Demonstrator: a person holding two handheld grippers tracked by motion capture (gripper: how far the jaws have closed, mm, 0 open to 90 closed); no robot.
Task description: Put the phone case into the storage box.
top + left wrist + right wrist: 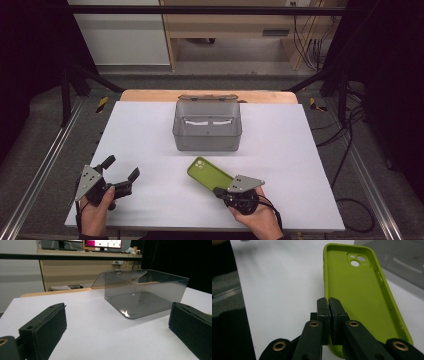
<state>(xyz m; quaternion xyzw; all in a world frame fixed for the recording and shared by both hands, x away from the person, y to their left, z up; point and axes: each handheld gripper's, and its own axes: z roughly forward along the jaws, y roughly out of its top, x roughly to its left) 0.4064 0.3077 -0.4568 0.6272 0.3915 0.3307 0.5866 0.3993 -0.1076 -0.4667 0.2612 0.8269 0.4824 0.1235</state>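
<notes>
A lime-green phone case (pixel 206 171) lies hollow side up, camera holes at its far end, just in front of the box. My right gripper (pixel 220 192) is shut on the case's near side wall. In the right gripper view the two jaws (pixel 329 301) pinch that thin wall of the case (pixel 359 290) between them. My left gripper (pixel 121 167) rests at the table's front left, open and holding nothing. The left gripper view has its jaws (pixel 117 332) set wide apart over bare white table.
A smoky clear plastic box (pixel 207 131) stands at the middle back of the white table (pixel 280 150), its hinged lid (pixel 100 281) folded back behind it. Metal rails and cables run along both sides of the table.
</notes>
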